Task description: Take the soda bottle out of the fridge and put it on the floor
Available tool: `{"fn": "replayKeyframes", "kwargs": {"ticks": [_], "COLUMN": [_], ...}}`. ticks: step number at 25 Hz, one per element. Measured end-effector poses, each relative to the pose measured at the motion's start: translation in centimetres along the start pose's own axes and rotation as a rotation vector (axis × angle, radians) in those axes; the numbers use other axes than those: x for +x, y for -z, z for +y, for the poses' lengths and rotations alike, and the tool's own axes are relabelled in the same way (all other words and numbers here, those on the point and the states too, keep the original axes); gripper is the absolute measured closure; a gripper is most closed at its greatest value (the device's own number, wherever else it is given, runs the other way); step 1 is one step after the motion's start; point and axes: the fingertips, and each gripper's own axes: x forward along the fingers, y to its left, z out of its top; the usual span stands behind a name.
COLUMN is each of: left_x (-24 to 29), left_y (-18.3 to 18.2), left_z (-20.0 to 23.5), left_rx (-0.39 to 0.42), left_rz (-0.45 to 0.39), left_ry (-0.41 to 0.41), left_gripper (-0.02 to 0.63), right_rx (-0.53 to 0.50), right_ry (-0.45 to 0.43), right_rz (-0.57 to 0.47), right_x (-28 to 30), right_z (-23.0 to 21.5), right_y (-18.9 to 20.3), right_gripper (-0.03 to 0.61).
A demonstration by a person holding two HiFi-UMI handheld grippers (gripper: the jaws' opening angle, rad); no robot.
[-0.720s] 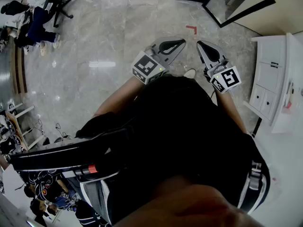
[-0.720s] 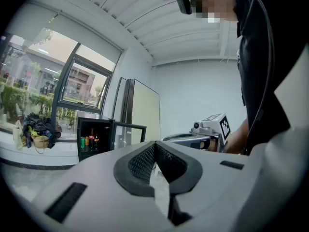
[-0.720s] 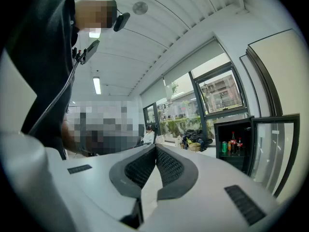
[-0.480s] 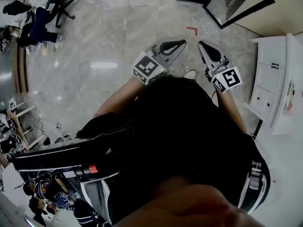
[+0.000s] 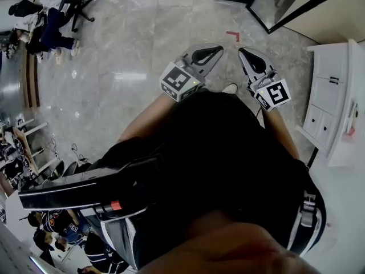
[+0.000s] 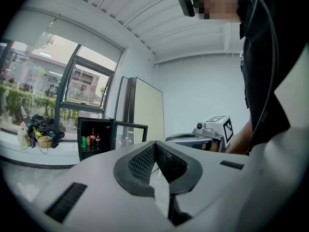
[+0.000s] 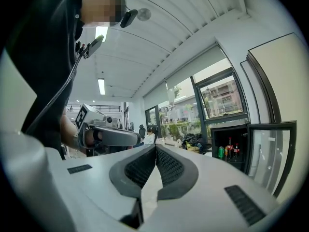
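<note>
- Soda bottle [image 6: 92, 139]?
- Small, dark, red label. Upright inside the black fridge [image 6: 95, 122], whose door is open; second bottle [image 6: 98, 140] just beside it, green can [image 6: 83, 142] on its other side. Well apart from both claws.
- Claws?
- Left claw [image 6: 154, 145] closed, nothing between the jaws. Right claw [image 7: 155, 149] likewise. Both held side by side above the floor [image 5: 131, 50].

Glossy, marble-look floor [image 5: 131, 44]
</note>
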Motion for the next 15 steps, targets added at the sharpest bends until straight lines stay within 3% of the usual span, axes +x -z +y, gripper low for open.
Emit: {"fn": "replayKeyframes", "kwargs": {"ticks": [7,15], "left_x": [2.7,3.9], "left_y": [-0.6,-0.8], "left_z": [-0.2,3.6], "left_rx": [0.008,0.021], "left_rz": [-0.012,-0.011], "left_ry": [-0.049,-0.083], "left_gripper": [0.612,0.612], "right_rx": [-0.037,0.047], "right_ry": [-0.025,-0.054], "right_rz": [-0.008,-0.039], "right_x": [-0.4,2.3], "right_z": [-2.2,-5.2], "right_y": [0.0,-0.4], "right_gripper": [0.566,0.566]}}
